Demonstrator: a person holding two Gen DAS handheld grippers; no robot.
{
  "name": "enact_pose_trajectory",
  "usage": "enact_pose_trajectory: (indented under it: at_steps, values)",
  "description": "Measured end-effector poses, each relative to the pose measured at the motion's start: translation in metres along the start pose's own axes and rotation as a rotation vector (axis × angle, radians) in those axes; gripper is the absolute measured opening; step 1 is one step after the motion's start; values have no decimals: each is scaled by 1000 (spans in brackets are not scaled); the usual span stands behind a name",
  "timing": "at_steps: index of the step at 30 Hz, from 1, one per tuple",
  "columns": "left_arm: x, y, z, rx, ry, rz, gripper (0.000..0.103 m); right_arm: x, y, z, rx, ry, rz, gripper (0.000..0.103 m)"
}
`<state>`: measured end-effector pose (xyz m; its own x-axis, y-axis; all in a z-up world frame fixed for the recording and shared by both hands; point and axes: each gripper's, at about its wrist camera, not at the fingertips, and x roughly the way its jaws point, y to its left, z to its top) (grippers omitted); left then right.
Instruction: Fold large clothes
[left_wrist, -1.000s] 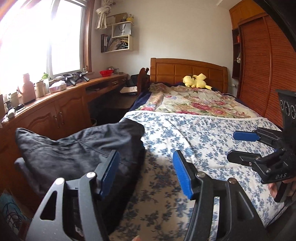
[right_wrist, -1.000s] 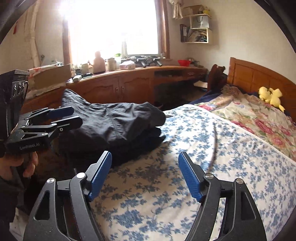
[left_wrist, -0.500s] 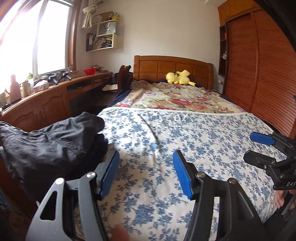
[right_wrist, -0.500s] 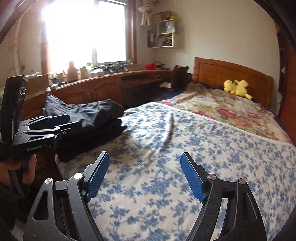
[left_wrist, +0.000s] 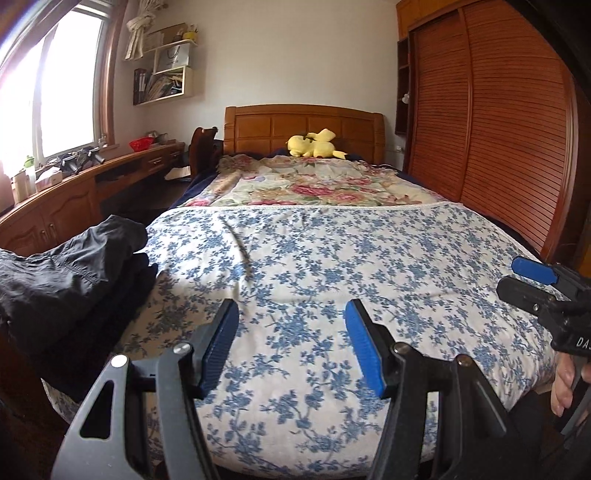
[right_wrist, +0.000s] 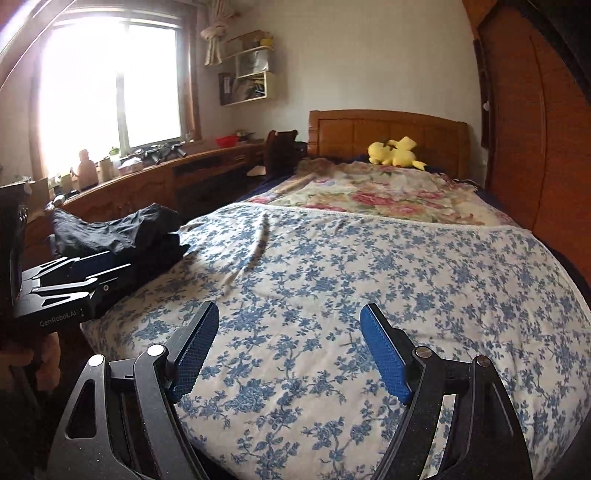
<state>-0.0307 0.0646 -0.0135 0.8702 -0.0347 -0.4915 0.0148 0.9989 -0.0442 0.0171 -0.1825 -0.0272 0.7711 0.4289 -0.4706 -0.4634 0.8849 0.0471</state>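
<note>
Far left: window (right_wrist: 110, 85), bright, overexposed. Below it, long wooden tabletop (right_wrist: 155, 173) with cupboards, carrying bottles and jars (right_wrist: 86, 171), dark tools (right_wrist: 162, 151), red bowl (right_wrist: 226, 140).

Wall shelf (left_wrist: 164, 79) above, holding books and papers.

Left edge of bed: pile of folded dark clothes (left_wrist: 70, 277), black, stacked, top garment rumpled, resting on blue floral sheet (left_wrist: 332, 266) at foot-end corner nearest the tabletop. Same pile in right wrist view (right_wrist: 122, 229), partly behind left gripper (right_wrist: 86, 271).

Left gripper (left_wrist: 291, 332): jaws apart at a middling width, nothing between them, blue pads (left_wrist: 364, 347) bare, poised above floral sheet, apart from the clothes pile.

Centre: bed (left_wrist: 480, 236) running away from cameras; blue floral sheet on near half, pink rose-print quilt (left_wrist: 314, 184) on far half, lace edge of sheet overlapping quilt. Wooden headboard (left_wrist: 303, 125) at far end; yellow plush toy (left_wrist: 314, 146) lying against it. Dark wooden chair (left_wrist: 203, 147) between tabletop and headboard.

Right gripper (right_wrist: 290, 350): jaws spread wide, nothing between them, pads (right_wrist: 384, 354) bare, above sheet near foot of bed. Seen side-on in left wrist view (left_wrist: 517, 277) at right edge, person's hand (left_wrist: 567, 384) below it on the handle.

Far right: louvred wooden wardrobe doors (left_wrist: 498, 129) alongside bed.
</note>
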Motion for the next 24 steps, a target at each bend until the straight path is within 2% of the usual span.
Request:
enact_pose_trajectory:
  at_steps: [7, 13, 24]
  values:
    - [-28, -32, 14, 21, -61, -37, 59, -50, -20, 3, 47, -82, -61, 81]
    - [-56, -45, 26, 30, -122, -40, 59, -86, -27, 9, 64, -164, -107, 81]
    - [-67, -53, 28, 40, -136, -30, 59, -99, -33, 7, 82, -195, -128, 81]
